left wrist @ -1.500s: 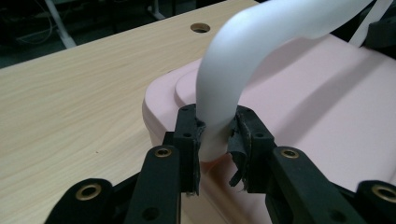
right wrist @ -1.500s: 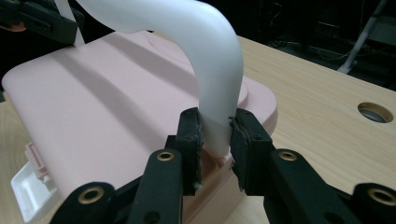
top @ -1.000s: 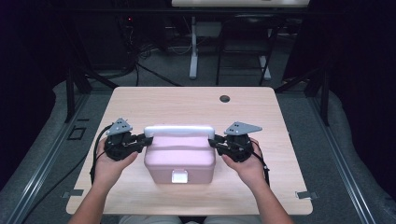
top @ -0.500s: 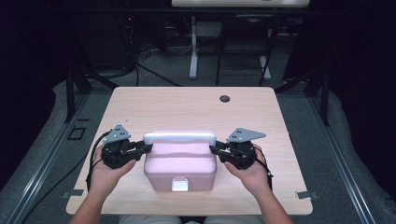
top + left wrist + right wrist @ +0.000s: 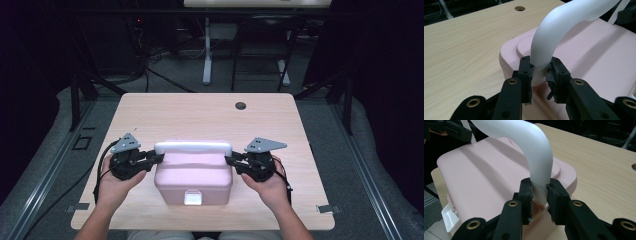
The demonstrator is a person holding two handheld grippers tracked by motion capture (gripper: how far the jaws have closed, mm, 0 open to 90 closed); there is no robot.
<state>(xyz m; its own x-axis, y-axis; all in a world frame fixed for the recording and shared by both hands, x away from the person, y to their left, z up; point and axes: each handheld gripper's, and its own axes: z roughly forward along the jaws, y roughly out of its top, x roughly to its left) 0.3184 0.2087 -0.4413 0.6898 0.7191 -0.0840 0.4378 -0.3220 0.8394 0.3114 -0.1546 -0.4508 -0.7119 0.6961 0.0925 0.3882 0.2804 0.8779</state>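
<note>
Box: a pink box [image 5: 194, 175] with a white handle [image 5: 193, 147] sits on the table [image 5: 200, 115], close to the near edge and about midway between the left and right edges.
Change in place: a second ago the box lay a little farther from the near edge; half a second ago it was already about where it is now.
Handle: arches over the lid from the box's left side to its right side, along the far part of the lid.
Latch: a white latch [image 5: 192, 198] on the near wall faces the near edge, as it did before.
Left gripper: the left gripper [image 5: 539, 75] clamps the left foot of the handle; the pads press on it from both sides. In the high view it sits just beside the box's left wall [image 5: 150, 159].
Right gripper: the right gripper [image 5: 539, 192] clamps the right foot of the handle the same way; it sits at the box's right wall in the high view [image 5: 234, 162].
Change in grip: both grips match the earlier frames; the hands have come nearer the near edge together with the box.
Hole: a round hole [image 5: 240, 106] lies near the far edge, right of the middle, well apart from the box.
</note>
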